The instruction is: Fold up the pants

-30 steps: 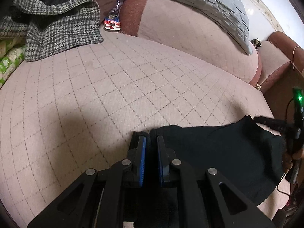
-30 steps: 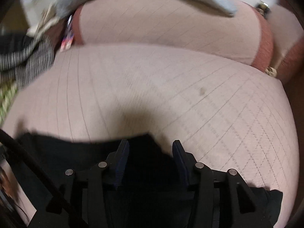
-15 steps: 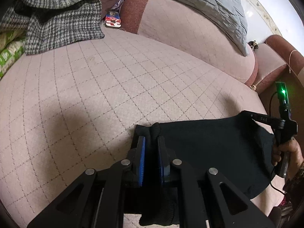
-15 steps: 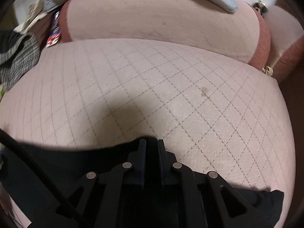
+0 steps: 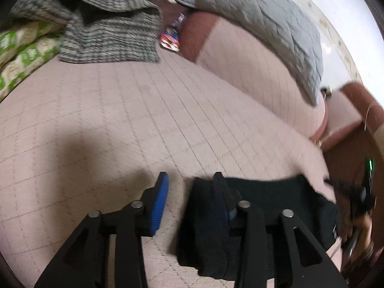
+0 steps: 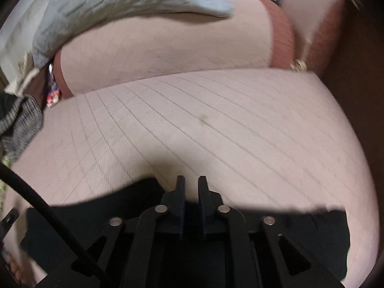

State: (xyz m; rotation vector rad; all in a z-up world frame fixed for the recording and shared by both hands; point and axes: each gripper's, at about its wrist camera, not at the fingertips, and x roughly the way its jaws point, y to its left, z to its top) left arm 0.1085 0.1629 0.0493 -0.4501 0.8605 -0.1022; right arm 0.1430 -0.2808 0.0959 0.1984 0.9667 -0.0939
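The black pants [image 5: 271, 206] lie folded on the pink quilted bed [image 5: 144, 124] near its front edge. My left gripper [image 5: 189, 192] is open; its right finger rests against the pants' left end and its blue-padded left finger [image 5: 159, 201] is over bare bed. In the right wrist view the pants [image 6: 79, 223] stretch across the bottom under my right gripper [image 6: 192, 187]. Its jaws stand nearly together with a narrow gap, and no cloth shows between the tips.
A grey houndstooth garment [image 5: 108, 36] and a green patterned pillow [image 5: 19, 55] lie at the far left. A grey quilted blanket [image 5: 264, 16] drapes over the pink bolster [image 5: 252, 72]. A small red and blue packet [image 5: 170, 38] sits by the bolster.
My left gripper has opened and let go of the pants' left end. My right gripper has lifted slightly, and both views are blurred by motion.
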